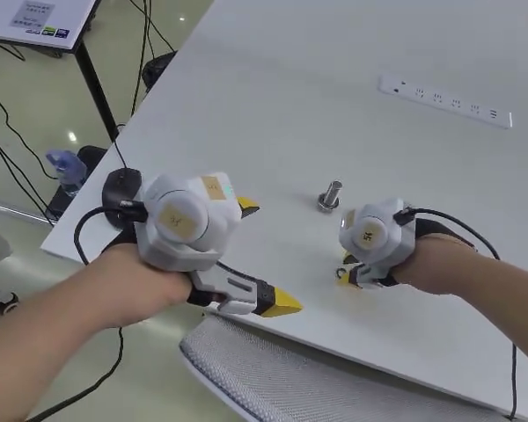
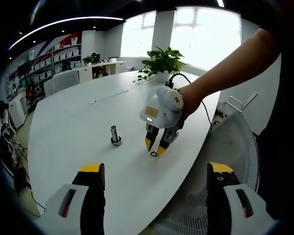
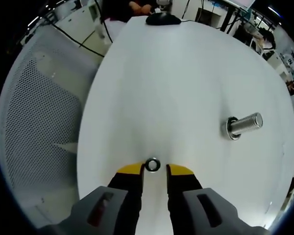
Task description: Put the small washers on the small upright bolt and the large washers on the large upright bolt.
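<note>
between right gripper (image 3: 154, 170) tips: washer (image 3: 152, 164) on table (image 3: 176, 73), bolt (image 3: 242, 126) well apart.

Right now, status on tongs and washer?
Left tongs open, at table edge. Right tongs open, straddling washer flat on table. Bolt upright nearby, nothing between.

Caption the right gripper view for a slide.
Right hand-held gripper, jaws slightly apart, poised at a small washer on the white table, bolt standing nearby.

shiny metal bolt (image 3: 242, 126), metal washer (image 3: 152, 164), matt white table (image 3: 186, 73).
</note>
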A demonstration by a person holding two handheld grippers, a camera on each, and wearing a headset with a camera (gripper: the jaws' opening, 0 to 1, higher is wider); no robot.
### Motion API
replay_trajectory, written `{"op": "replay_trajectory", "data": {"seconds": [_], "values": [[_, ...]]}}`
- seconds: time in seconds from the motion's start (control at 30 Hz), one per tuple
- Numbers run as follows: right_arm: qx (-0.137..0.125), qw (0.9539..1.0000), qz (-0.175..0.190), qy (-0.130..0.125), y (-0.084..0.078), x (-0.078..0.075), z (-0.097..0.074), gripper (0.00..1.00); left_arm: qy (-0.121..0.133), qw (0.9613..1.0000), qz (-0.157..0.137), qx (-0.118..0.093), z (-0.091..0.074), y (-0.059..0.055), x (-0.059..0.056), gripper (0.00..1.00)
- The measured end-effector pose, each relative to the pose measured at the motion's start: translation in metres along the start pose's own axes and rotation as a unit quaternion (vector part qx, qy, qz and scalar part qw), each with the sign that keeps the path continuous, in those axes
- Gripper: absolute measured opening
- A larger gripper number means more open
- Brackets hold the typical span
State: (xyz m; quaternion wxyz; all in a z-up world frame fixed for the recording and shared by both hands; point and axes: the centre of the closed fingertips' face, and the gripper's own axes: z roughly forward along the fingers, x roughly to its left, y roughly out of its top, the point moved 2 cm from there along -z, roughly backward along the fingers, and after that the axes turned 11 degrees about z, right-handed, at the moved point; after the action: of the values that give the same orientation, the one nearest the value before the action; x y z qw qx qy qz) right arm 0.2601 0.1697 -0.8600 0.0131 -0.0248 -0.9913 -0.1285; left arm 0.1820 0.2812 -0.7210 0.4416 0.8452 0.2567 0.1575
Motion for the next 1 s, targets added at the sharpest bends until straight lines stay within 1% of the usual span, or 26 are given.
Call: {"op": "replay_trajectory", "data": {"seconds": [0.23,0.4,0.47,0.63,0.8,0.9,0.97,1.0], "values": [[0.005,0.9999,-0.014,-0.006,-0.0003,0.0014,0.0002,0.14,0.001,1.0,0.0,0.001,-0.0013,-0.0005,-0.002,0.85],[0.008,0.9999,-0.007,-0.003,-0.0002,-0.0001,0.0003,0.13,0.004,1.0,-0.002,0.0,-0.0021,-0.0008,-0.0021,0.85],[0.008,0.9999,0.007,0.001,0.0003,-0.0017,0.0004,0.13,0.004,1.0,-0.001,0.002,-0.0026,-0.0018,-0.0022,0.84],[0.006,1.0,0.004,0.002,-0.0003,-0.0009,0.0001,0.13,0.008,1.0,-0.003,0.001,-0.0048,-0.0023,-0.0011,0.84],[-0.005,0.9995,0.03,0.01,-0.0004,-0.002,0.0,0.13,0.009,0.9999,-0.003,0.003,-0.006,-0.0034,-0.0006,0.84],[-0.008,0.9991,0.039,0.014,-0.001,-0.0013,-0.0011,0.13,0.01,0.9999,-0.004,0.004,-0.007,-0.004,-0.0005,0.84],[-0.013,0.9984,0.052,0.019,-0.0009,-0.0006,-0.0031,0.13,0.01,0.9999,-0.004,0.005,-0.0071,-0.0044,-0.0006,0.84],[-0.012,0.9985,0.051,0.018,-0.0016,-0.0017,-0.0047,0.13,0.009,0.9999,-0.004,0.005,-0.007,-0.0043,-0.0007,0.84]]}}
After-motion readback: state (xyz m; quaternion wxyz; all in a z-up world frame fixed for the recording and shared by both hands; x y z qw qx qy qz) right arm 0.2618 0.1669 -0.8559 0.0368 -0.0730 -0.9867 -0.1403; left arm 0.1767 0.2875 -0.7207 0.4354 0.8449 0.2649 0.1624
